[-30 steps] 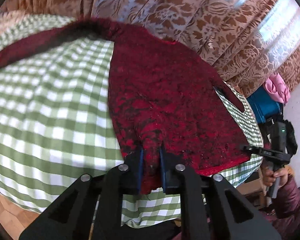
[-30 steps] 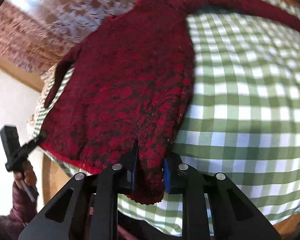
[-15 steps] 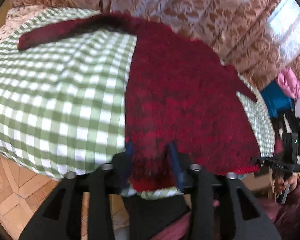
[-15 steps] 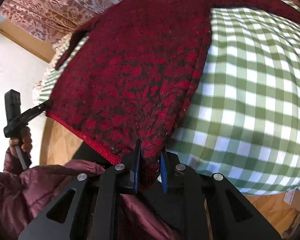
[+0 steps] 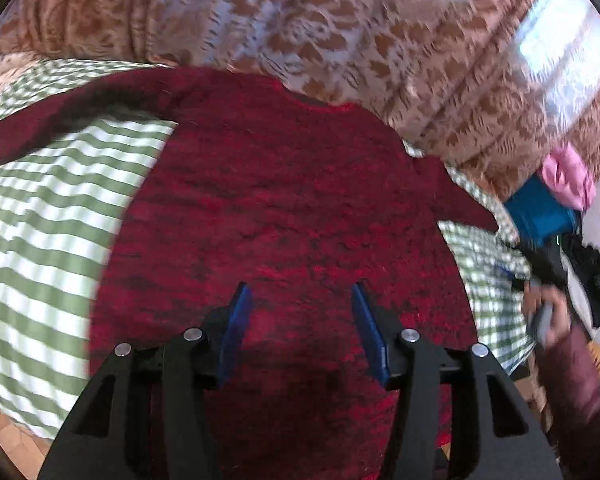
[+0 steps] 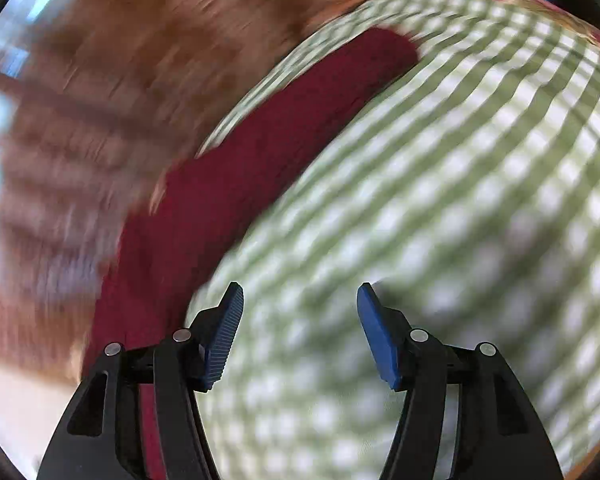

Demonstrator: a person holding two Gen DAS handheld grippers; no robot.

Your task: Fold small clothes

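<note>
A dark red knitted sweater (image 5: pixel 284 208) lies flat on a green and white checked cloth (image 5: pixel 40 240), neck toward the curtain, one sleeve stretched to the left. My left gripper (image 5: pixel 300 300) is open and empty, just above the sweater's lower middle. My right gripper (image 6: pixel 300 300) is open and empty above the checked cloth (image 6: pixel 460 200). The sweater's long sleeve (image 6: pixel 260 144) runs up to the left of it. The right wrist view is blurred by motion.
A brown patterned curtain (image 5: pixel 300 20) hangs behind the table. Blue (image 5: pixel 540 208) and pink (image 5: pixel 568 176) items sit at the far right. A person's hand and maroon sleeve (image 5: pixel 568 352) show at the right edge. Wooden floor lies below the cloth's near edge.
Both grippers have let go of the sweater's hem and opened. The left has moved over the sweater body. The right has swung away toward the sleeve and the checked cloth.
</note>
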